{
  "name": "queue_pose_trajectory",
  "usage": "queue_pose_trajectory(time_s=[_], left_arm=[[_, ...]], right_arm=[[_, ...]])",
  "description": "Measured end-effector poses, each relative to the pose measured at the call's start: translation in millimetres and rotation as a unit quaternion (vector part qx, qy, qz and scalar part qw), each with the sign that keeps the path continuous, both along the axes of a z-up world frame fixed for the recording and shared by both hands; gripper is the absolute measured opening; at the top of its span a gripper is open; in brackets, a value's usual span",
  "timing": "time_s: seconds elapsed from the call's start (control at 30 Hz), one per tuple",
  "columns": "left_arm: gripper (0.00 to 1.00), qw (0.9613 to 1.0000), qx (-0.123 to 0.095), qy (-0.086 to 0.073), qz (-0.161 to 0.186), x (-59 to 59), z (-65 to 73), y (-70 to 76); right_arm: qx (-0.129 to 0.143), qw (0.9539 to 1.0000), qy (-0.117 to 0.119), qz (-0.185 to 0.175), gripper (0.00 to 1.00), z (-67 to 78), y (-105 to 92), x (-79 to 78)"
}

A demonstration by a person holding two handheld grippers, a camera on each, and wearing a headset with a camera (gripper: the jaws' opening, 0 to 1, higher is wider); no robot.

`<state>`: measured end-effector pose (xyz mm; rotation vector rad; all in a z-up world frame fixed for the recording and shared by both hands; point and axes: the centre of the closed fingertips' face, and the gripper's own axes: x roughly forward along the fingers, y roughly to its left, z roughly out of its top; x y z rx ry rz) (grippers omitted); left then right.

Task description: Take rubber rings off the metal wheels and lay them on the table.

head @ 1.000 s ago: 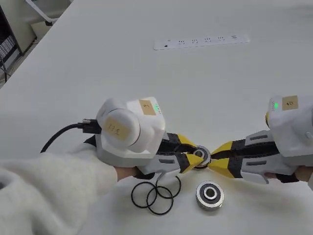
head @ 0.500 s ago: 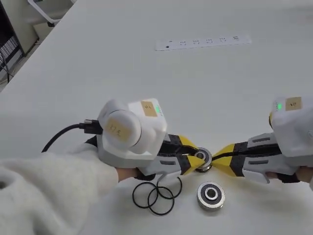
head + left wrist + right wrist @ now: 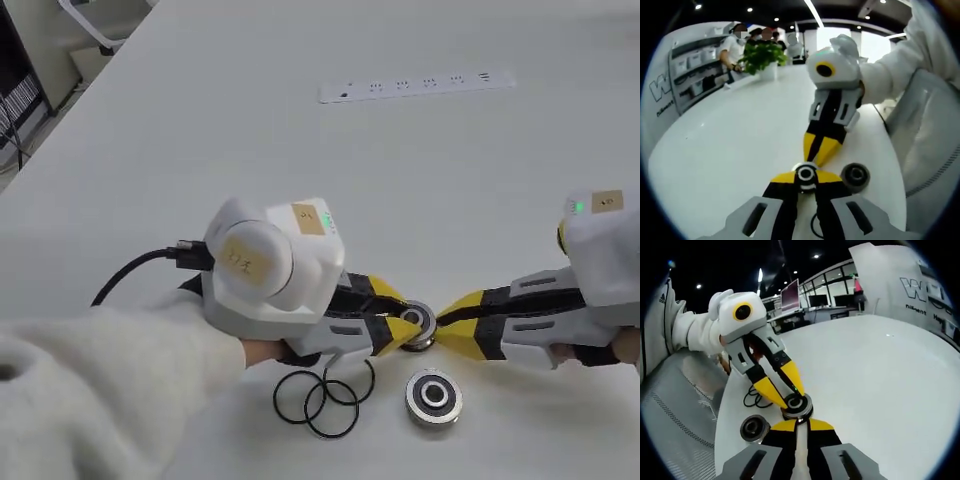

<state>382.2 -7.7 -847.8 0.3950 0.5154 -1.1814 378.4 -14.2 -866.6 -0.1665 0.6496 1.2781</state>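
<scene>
Metal with a dark bearing at its centre, the wheel (image 3: 413,322) hangs just above the bench (image 3: 250,130), caught between the two grippers, which meet nose to nose. The left gripper (image 3: 400,326) clamps it, a yellow tip on each side of it in the left gripper view, probably so that it stays steady against a pull. The right gripper (image 3: 441,328) comes in from the opposite side with its jaws drawn nearly together, their tips touching the wheel's rim. That is a likely hold for pinching a rubber band there and peeling it outward, but I cannot tell whether a band lies between them. Just beside and below the held wheel, three black rubber rings (image 3: 318,398) lie overlapping on the bench, which suggests that part of the job is done and that this is where loose rings go. A second wheel (image 3: 433,396) lies flat near them, under the right gripper; whether it carries a ring is too small to tell. A white fleece sleeve (image 3: 90,390) and a black cable (image 3: 135,268) trail behind the left gripper. Well apart at the far side lies a white power strip (image 3: 418,86), out of the way of the work.
</scene>
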Motion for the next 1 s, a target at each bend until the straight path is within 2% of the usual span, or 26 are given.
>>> queue_pose_trajectory(time_s=[0.2, 0.27, 0.33, 0.4, 0.43, 0.53, 0.6, 0.63, 0.67, 0.7, 0.73, 0.77, 0.83, 0.87, 0.9, 1.0], left_arm=[[0.13, 1.0, 0.001, 0.0, 0.0, -0.5, -0.4, -0.4], [0.13, 1.0, 0.002, 0.0, 0.001, -0.7, -0.7, -0.4], [0.13, 1.0, 0.003, -0.001, 0.001, -0.9, -0.9, -0.4], [0.13, 1.0, 0.003, -0.002, 0.003, -0.9, -1.1, -0.4], [0.13, 1.0, 0.003, -0.002, 0.004, -0.9, -1.2, -0.5], [0.13, 1.0, 0.006, -0.005, 0.005, -1.3, -1.5, -0.6], [0.13, 1.0, 0.005, -0.005, 0.007, -1.3, -1.5, -0.4], [0.13, 1.0, 0.003, -0.005, 0.007, -1.5, -1.5, -0.4], [0.13, 1.0, 0.002, -0.005, 0.008, -1.7, -1.6, -0.3], [0.13, 1.0, 0.002, -0.004, 0.007, -1.7, -1.6, -0.3], [0.13, 1.0, 0.002, -0.005, 0.006, -1.6, -1.6, -0.2], [0.13, 1.0, 0.002, -0.005, 0.006, -1.5, -1.5, -0.2], [0.13, 1.0, 0.002, -0.005, 0.006, -1.5, -1.6, -0.1], [0.13, 1.0, 0.002, -0.006, 0.006, -1.3, -1.7, 0.0], [0.13, 1.0, 0.002, -0.006, 0.006, -1.2, -1.7, 0.1], [0.13, 1.0, 0.001, -0.005, 0.007, -1.0, -1.9, 0.1]], right_arm=[[-0.013, 0.9996, 0.003, -0.025, 0.0, -0.9, 0.2, 0.8], [-0.03, 0.9987, -0.023, -0.033, 0.0, -1.2, 0.0, 1.2], [-0.028, 0.9982, 0.001, -0.054, 0.0, -1.5, -0.1, 1.4], [-0.005, 0.9962, 0.038, -0.078, 0.0, -1.9, -1.4, 4.7], [0.014, 0.9916, 0.076, -0.104, 0.0, -1.8, -1.9, 7.3], [0.056, 0.9792, 0.136, -0.14, 0.0, 0.6, -3.3, 11.0], [0.069, 0.9776, 0.138, -0.144, 0.0, 2.6, -3.9, 11.9], [0.088, 0.9764, 0.134, -0.145, 0.0, 7.5, -2.4, 14.2], [0.088, 0.9729, 0.155, -0.147, 0.0, 7.5, -3.3, 11.0], [0.102, 0.9706, 0.161, -0.147, 0.0, 10.1, -2.9, 12.4], [0.112, 0.9661, 0.173, -0.156, 0.0, 11.9, -2.6, 12.9], [0.107, 0.9678, 0.171, -0.151, 0.0, 9.2, -4.0, 12.9], [0.116, 0.9637, 0.179, -0.161, 0.0, 9.2, -3.4, 12.8], [0.127, 0.9572, 0.192, -0.175, 0.0, 9.3, -2.9, 13.4], [0.136, 0.9526, 0.203, -0.181, 0.0, 9.8, -2.7, 13.2], [0.176, 0.9387, 0.236, -0.179, 0.0, 18.8, 0.3, 10.3]])
